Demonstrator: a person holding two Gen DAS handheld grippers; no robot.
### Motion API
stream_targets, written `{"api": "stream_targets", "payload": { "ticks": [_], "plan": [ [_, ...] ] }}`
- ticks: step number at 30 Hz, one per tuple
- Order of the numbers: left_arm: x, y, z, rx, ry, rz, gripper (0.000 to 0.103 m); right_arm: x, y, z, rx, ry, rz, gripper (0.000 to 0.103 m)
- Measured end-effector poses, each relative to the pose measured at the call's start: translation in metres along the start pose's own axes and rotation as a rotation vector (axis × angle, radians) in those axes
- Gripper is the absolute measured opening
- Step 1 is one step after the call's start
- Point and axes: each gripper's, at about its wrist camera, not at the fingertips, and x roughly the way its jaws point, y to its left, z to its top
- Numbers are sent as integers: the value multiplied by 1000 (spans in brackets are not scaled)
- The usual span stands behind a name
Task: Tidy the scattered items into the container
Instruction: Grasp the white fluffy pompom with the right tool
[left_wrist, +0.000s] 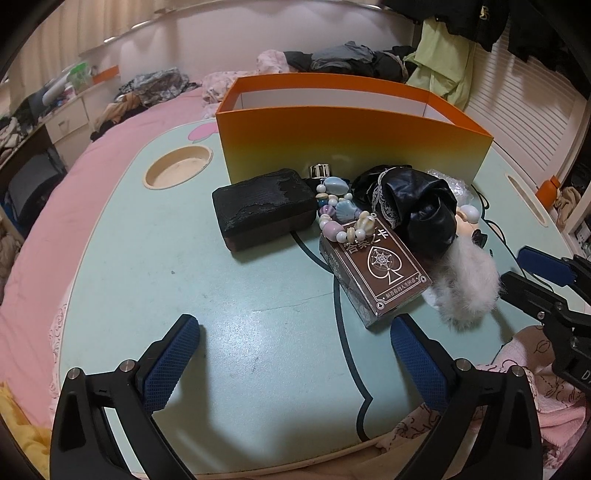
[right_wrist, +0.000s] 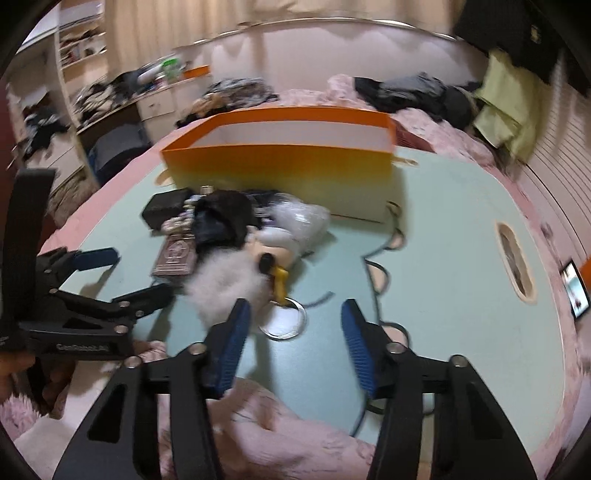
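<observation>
Orange container (left_wrist: 347, 140) standing open-topped at the far side of the pale green lap table (left_wrist: 155, 258), interior showing bare white wall, no item seen inside from either view. All scattered items clustered just before its front wall: black case (left_wrist: 264, 206) at the left, shell bracelet (left_wrist: 341, 210) draped partly onto the brown card box (left_wrist: 373, 271), black ruffled cloth (left_wrist: 413, 206) behind it, white fluffy toy (left_wrist: 467, 284) nearest the right side, with a yellow tag and metal ring (right_wrist: 282, 319) trailing toward the camera in the right wrist view. Left gripper (left_wrist: 295, 365) spread to its fullest, nothing between the jaws, poised over bare tabletop short of the card box. Right gripper (right_wrist: 291, 332) partly spread, pads clear of everything — ring and tag lying just ahead of and between the fingertips, not pinched. Task judged barely begun. Recommended for the step in hand: take one item at a time, outermost first; approach the fluffy toy with the right gripper, close on the body rather than the loose ring, which would likely swing. Card box suited to the left gripper across its narrow sides — bracelet resting on it likely to slide off on lifting, so better removed beforehand. Lift well clear of the container's front wall before release, wall appearing light and easily pushed.
</observation>
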Motion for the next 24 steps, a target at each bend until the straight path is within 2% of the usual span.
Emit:
{"api": "stream_targets", "payload": {
  "ticks": [6,9,13,19,24],
  "plan": [
    [0,0,0,0,0,0,103,-2,23,9,-85,-18,93,46],
    [0,0,-1,-1,-1,1,103,8,34,9,-123,20,110,46],
    [0,2,0,-14,1,6,103,27,28,12,-83,85,159,41],
    [-1,1,1,-15,-1,8,103,30,25,8,-61,57,160,37],
    [-1,1,2,-14,0,9,103,11,20,1,-39,-25,226,35]
  ]
}}
